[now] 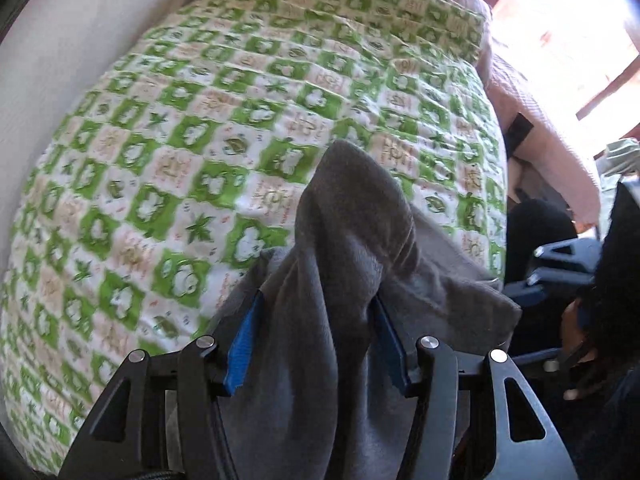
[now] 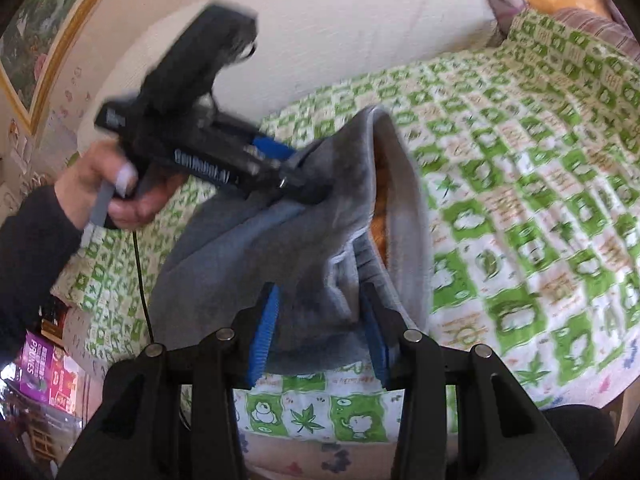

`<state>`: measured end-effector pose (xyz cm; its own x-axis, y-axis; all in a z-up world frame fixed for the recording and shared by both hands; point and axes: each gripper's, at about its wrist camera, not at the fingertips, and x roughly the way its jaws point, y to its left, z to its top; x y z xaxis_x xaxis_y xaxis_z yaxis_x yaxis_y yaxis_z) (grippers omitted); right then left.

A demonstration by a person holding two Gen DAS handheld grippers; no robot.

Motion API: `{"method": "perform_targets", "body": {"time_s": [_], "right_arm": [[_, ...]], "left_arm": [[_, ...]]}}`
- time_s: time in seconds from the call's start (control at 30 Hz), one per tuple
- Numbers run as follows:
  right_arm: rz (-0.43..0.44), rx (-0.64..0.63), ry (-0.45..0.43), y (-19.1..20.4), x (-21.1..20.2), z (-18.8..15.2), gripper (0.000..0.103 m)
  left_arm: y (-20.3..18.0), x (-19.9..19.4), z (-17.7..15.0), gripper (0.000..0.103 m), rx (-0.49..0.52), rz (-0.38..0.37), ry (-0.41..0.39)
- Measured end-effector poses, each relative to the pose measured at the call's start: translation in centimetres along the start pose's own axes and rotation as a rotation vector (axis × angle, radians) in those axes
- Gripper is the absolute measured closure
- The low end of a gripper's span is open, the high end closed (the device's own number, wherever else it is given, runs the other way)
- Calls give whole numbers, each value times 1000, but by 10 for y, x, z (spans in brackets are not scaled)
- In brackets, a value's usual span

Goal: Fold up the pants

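- Grey sweatpants (image 2: 256,248) are bunched up and held above a bed, pinched by both tools at once.
- far left in the right wrist view: a framed picture (image 2: 36,32) on the wall, and lower down a purple prunes box (image 2: 34,364).
- next over, the person's left hand (image 2: 116,188) squeezes the handle of the left gripper (image 2: 296,176), which is clamped onto a fold of the pants; pretty motion-blurred though.
- left wrist view confirms it: cloth fills the gap between the blue pads (image 1: 244,340), jaws clenched on it.
- right gripper (image 2: 320,336) has its blue pads (image 2: 264,332) closed on the lower bunch of fabric.
- pants opening gapes toward the camera, paler inside showing.
- underneath and out to the right: green-and-white frog print quilt (image 2: 520,200), with a cream pillow (image 2: 340,20) behind it.
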<state>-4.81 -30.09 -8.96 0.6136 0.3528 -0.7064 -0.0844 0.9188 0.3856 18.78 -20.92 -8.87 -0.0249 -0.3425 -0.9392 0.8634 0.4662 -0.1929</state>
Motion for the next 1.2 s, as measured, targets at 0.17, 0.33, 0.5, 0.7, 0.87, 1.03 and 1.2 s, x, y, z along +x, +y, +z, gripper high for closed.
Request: {"method": "perform_targets", "body": {"time_s": [0.17,0.33,0.5,0.7,0.87,1.03,1.2], "right_arm": [[-2,6,-15,-2,-1,-3,74],[26,11,-87,-1,-30,8,82],[11,85,-15,-20,-17,-7,83],[-1,172,37,-35,5,-21,84],[-33,164,62,-34,13,-18,84],[-52,157,65,-28,14,-16,84],[-4,214,77,-37,11,-18,74]], "left_arm": [[-8,-3,7,73,30,-48,-18],[-22,-25,16,78,72,-28,-43],[-2,-8,10,67,21,-65,-15],[23,-2,-1,68,-50,-91,-46],[29,3,-4,74,-77,-38,-34],[32,-12,-13,76,-115,-50,-88],[33,-26,-21,64,-147,-41,-71]]}}
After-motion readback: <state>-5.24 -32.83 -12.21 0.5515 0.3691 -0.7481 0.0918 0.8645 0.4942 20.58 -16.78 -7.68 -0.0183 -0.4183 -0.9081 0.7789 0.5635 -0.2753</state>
